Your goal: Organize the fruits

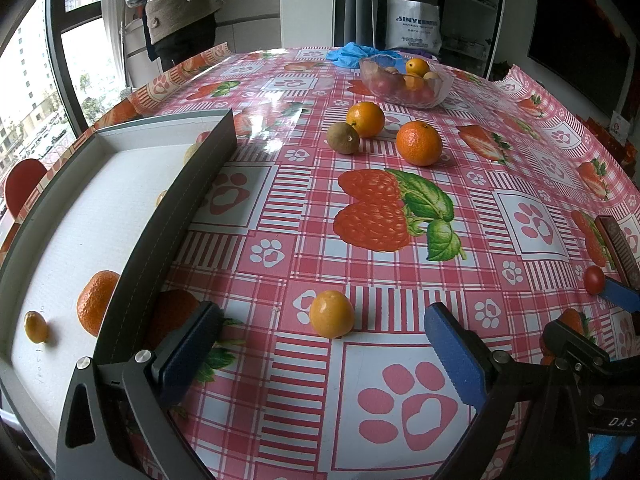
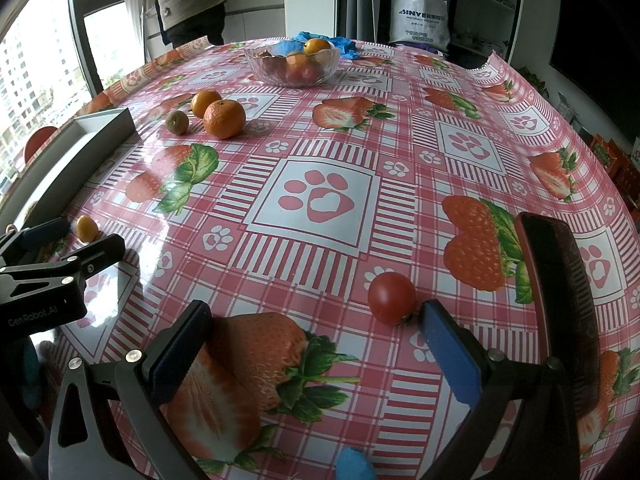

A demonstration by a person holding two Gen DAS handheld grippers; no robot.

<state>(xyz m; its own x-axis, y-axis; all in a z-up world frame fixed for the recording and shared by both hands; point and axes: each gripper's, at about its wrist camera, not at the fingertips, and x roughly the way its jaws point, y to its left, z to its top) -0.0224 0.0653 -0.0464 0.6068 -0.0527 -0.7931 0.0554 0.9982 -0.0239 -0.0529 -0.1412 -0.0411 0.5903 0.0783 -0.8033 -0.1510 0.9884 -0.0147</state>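
Note:
My left gripper (image 1: 322,344) is open just above the tablecloth. A small orange kumquat (image 1: 331,314) lies just ahead, between its blue fingertips (image 1: 452,356). In the right wrist view that kumquat (image 2: 87,228) shows at the far left. My right gripper (image 2: 316,344) is open too, and a red cherry tomato (image 2: 391,298) rests against its right pad (image 2: 448,356). The grey tray (image 1: 192,184) at the left holds an orange (image 1: 96,302) and a kumquat (image 1: 35,326). Two oranges (image 1: 419,143) and a brown fruit (image 1: 343,138) sit mid-table.
A glass bowl (image 1: 436,96) of mixed fruit stands at the far side, with blue gloves (image 1: 348,54) behind it. A dark reddish-brown object (image 2: 560,288) lies right of the tomato. A person (image 1: 176,0) stands by the window beyond the table. A white bag (image 1: 414,26) sits behind.

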